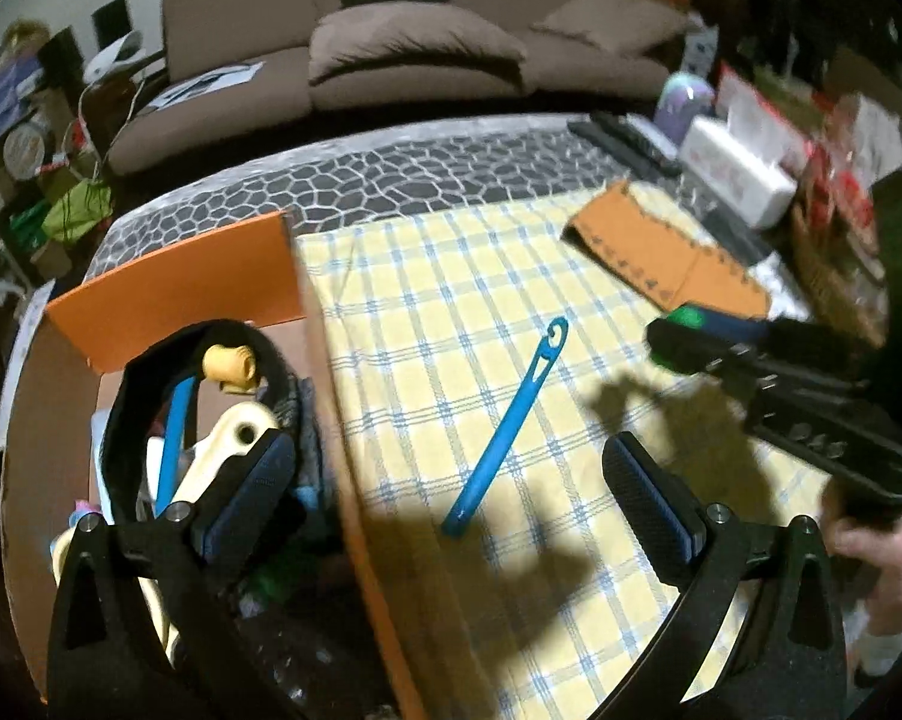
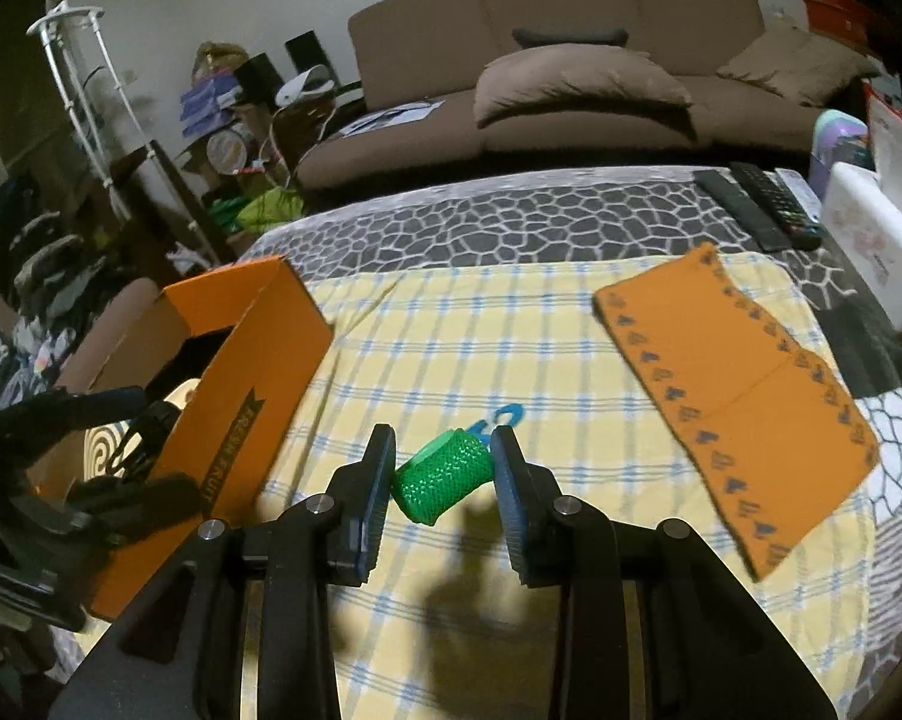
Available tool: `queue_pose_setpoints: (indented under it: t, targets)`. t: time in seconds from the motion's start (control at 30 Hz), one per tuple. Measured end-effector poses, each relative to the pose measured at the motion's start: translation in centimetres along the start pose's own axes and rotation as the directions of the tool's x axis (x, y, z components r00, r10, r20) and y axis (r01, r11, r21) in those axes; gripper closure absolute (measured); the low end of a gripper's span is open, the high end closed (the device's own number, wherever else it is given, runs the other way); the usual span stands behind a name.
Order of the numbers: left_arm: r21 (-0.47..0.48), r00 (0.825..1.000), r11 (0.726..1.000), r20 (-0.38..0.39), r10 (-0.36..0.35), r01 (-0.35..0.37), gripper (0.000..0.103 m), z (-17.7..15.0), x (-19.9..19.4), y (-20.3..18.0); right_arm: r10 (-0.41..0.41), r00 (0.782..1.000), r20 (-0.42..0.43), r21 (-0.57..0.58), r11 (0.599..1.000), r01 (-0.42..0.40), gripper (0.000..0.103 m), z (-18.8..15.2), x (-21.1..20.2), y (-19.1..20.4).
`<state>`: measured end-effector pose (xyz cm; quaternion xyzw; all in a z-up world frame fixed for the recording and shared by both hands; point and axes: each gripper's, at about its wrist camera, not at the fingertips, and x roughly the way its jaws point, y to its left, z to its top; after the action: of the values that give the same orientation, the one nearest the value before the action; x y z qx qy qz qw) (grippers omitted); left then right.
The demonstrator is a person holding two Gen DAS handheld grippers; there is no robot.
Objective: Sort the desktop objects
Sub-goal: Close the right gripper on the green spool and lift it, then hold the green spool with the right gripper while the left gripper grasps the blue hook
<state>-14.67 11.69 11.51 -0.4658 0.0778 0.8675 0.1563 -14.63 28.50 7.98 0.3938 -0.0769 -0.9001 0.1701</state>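
My right gripper (image 2: 443,453) is shut on a green mesh roller (image 2: 441,476), held slantwise above the yellow checked cloth (image 2: 451,330). In the left wrist view that gripper (image 1: 679,330) comes in from the right with the green roller (image 1: 685,320) at its tip. My left gripper (image 1: 447,468) stands open and empty, half over the orange box (image 1: 168,294), half over the cloth. A blue plastic needle (image 1: 502,426) lies on the cloth between its fingers and farther off; its hooked end (image 2: 505,415) peeks out behind the roller.
The orange box (image 2: 252,372) at the left holds several items: a black strap, cream plastic pieces, a blue stick. An orange flat lid (image 2: 745,396) lies at the right. Remotes (image 2: 757,204) and a white container (image 2: 871,240) sit at the far right. A hand (image 1: 889,564) grips the right tool.
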Motion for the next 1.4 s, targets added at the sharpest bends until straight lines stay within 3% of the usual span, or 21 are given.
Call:
queue_pose_setpoints:
  t: [0.13,0.2,0.3,0.37,0.47,0.63,0.7,0.83,1.1,1.3,1.33,1.4]
  targets:
    - [0.107,0.995,0.99,-0.03,0.096,-0.093,0.004,0.7,2.1,-2.5,-0.003,1.0,0.014,0.033,0.999,0.002,0.07,0.1,-0.8,-1.4]
    - [0.152,0.993,0.984,-0.057,0.101,-0.091,0.009,1.0,2.9,-3.6,-0.003,1.0,0.024,0.055,0.998,0.002,0.07,0.1,-1.3,-2.3]
    - [0.227,0.988,0.964,-0.035,0.15,-0.139,0.009,1.5,3.1,-5.6,-0.001,0.999,0.037,0.082,0.997,-0.002,0.07,0.0,-1.8,-3.2]
    - [0.253,0.988,0.959,-0.05,0.147,-0.13,0.009,2.0,3.8,-6.5,-0.001,0.999,0.042,0.092,0.996,-0.003,0.07,0.0,-2.1,-3.7]
    - [0.283,0.983,0.95,-0.084,0.161,-0.131,0.019,2.5,5.5,-7.4,0.002,0.999,0.052,0.116,0.993,-0.008,0.07,0.0,-2.5,-4.4]
    - [0.309,0.974,0.941,-0.125,0.186,-0.14,0.025,2.7,8.5,-8.3,-0.003,0.998,0.056,0.143,0.99,-0.005,0.07,-0.3,-3.0,-5.6]
    - [0.309,0.971,0.942,-0.154,0.183,-0.129,0.036,2.6,9.9,-8.4,-0.002,0.998,0.056,0.153,0.988,-0.006,0.07,-0.4,-3.1,-5.9]
    - [0.294,0.963,0.95,-0.205,0.174,-0.109,0.045,2.0,12.0,-8.1,0.001,0.999,0.048,0.161,0.987,-0.009,0.07,-0.7,-2.9,-6.2]
    - [0.185,0.971,0.981,-0.222,0.091,-0.05,0.046,2.2,12.4,-6.3,0.016,0.999,0.03,0.153,0.988,-0.021,0.07,-0.9,-2.1,-5.8]
    - [0.073,0.972,0.997,-0.235,-0.02,0.039,0.049,2.4,12.7,-4.7,0.022,0.999,0.029,0.152,0.988,-0.026,0.07,-0.9,-2.0,-5.5]
    - [0.081,0.973,0.996,-0.23,-0.024,0.043,0.05,2.2,12.6,-4.7,0.023,0.999,0.029,0.152,0.988,-0.027,0.07,-0.9,-1.9,-5.5]
    - [0.085,0.974,0.995,-0.225,-0.029,0.049,0.062,2.2,12.4,-4.8,0.025,0.999,0.027,0.152,0.988,-0.029,0.07,-0.9,-1.8,-5.5]
